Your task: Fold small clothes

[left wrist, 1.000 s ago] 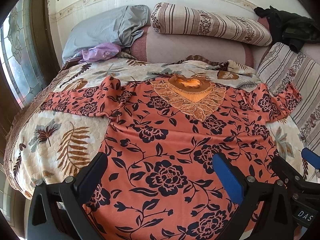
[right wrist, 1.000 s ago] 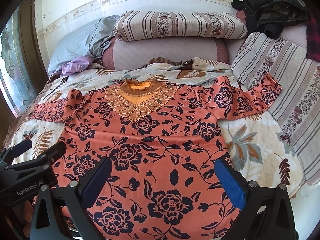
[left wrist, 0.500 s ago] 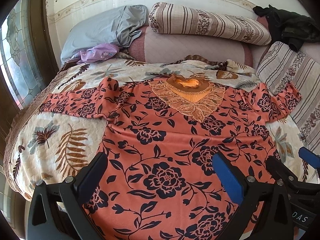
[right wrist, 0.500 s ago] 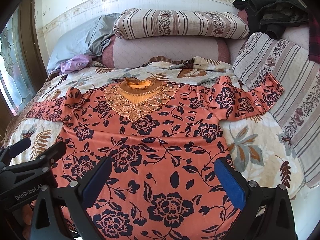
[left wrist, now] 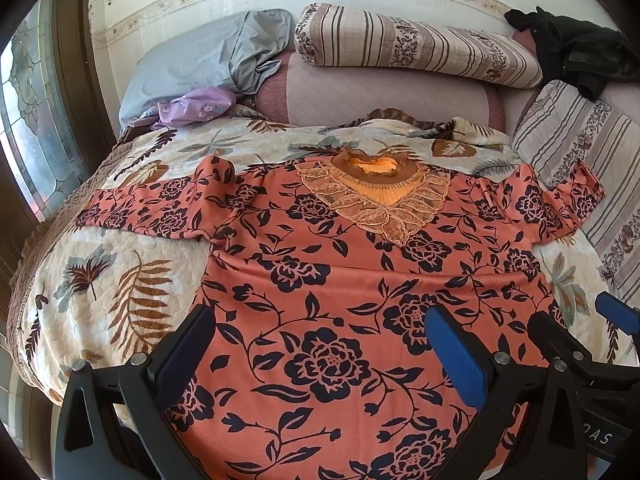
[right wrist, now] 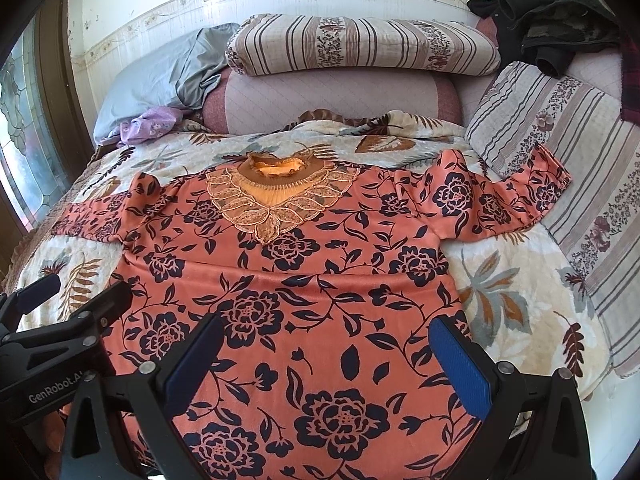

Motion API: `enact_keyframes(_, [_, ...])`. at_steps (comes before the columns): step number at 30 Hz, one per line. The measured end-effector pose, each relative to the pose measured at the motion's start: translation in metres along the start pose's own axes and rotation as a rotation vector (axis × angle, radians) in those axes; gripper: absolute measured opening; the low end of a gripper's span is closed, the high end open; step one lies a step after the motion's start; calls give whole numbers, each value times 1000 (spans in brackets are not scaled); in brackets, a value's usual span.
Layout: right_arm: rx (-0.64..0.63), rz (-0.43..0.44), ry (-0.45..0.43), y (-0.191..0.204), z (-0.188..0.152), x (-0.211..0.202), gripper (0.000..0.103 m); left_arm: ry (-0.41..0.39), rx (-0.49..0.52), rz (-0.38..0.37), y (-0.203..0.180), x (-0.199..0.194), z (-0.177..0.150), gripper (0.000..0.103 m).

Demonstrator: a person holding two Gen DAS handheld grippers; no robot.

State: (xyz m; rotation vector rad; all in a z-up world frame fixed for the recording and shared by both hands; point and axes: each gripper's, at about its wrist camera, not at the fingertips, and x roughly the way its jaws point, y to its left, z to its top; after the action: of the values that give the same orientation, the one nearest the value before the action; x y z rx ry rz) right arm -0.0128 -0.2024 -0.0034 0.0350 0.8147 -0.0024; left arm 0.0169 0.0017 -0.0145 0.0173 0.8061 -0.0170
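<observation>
1. An orange-pink blouse (left wrist: pixel 320 280) with a dark navy flower and leaf print lies face up, spread flat on a bed (left wrist: pixel 100 280). The bed wears a cream quilt printed with brown and grey leaves.
2. The blouse's lace collar (left wrist: pixel 380 204) points toward 12 o'clock, at the head of the bed. Its hem lies at 6 o'clock, beneath both grippers.
3. One sleeve (left wrist: pixel 152 208) stretches toward 9 o'clock across the quilt. The other sleeve (right wrist: pixel 500 200) reaches toward 3 o'clock, its cuff touching a striped cushion (right wrist: pixel 580 184).
4. A faint horizontal crease runs across the middle of the blouse.
5. The left gripper (left wrist: pixel 320 352) hovers over the lower left part of the blouse. Its jaws stand wide apart and hold nothing; the blue pads (left wrist: pixel 456 360) face inward.
6. The right gripper (right wrist: pixel 326 360) hovers over the lower right part of the blouse, just beside the left one. Its jaws also stand wide apart and empty.
7. From each gripper's camera, the neighbouring gripper shows at the frame's edge: the right one at 4 o'clock, the left one at 8 o'clock.
8. At 12 o'clock, against the wall, a striped bolster (right wrist: pixel 360 44) rests on a mauve quilted pillow (right wrist: pixel 332 100).
9. At 10 o'clock lies a grey pillow (left wrist: pixel 208 60), with a crumpled lilac cloth (left wrist: pixel 196 106) just beside it.
10. At 1 o'clock, dark clothing (right wrist: pixel 552 36) sits heaped in the corner.
11. A window (left wrist: pixel 28 128) with patterned glass stands at 9 o'clock.
</observation>
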Motion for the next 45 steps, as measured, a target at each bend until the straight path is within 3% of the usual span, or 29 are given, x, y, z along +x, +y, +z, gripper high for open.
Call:
enact_keyframes(3, [15, 28, 2, -6, 0, 6, 103, 4, 4, -2, 3, 5, 2, 103])
enact_keyframes(5, [64, 104, 17, -22, -2, 12, 103, 13, -7, 7, 10, 14, 4, 103])
enact_keyframes(9, [228, 223, 44, -83, -19, 28, 103, 40, -34, 48, 31, 41, 10, 103])
enact_keyframes(15, [552, 216, 87, -218, -26, 68, 102, 71, -47, 85, 49, 91, 33, 103])
enact_keyframes(18, [687, 150, 26, -287, -4, 74, 88, 71, -46, 93, 50, 117, 47, 103])
enact_keyframes(22, [558, -65, -57, -334, 60, 81, 80, 79, -43, 89, 46, 158, 56, 103])
enact_keyframes(26, [345, -273, -59, -356, 131, 114, 80, 119, -37, 75, 42, 187, 43, 103])
enact_keyframes(28, [249, -351, -43, -364, 159, 133, 74, 174, -50, 57, 42, 199, 38, 103])
enact_keyframes(31, [152, -440, 52, -369, 190, 173, 67, 173, -76, 36, 44, 202, 40, 103])
enact_keyframes(33, [116, -508, 122, -375, 192, 196, 66, 186, -89, 27, 45, 207, 41, 103])
enact_keyframes(35, [119, -554, 210, -386, 189, 218, 48, 189, -82, 29, 43, 208, 43, 103])
enact_keyframes(36, [124, -571, 250, -388, 187, 224, 21, 189, -79, 24, 43, 208, 43, 103])
enact_keyframes(37, [135, -574, 280, -390, 185, 228, 9, 192, -78, 21, 42, 209, 44, 103])
enact_keyframes(40, [146, -548, 273, -379, 196, 214, 8, 205, -87, 8, 44, 209, 46, 103])
enact_keyframes(45, [157, -360, 90, -306, 271, 130, 8, 198, -217, -85, 66, 196, 56, 103])
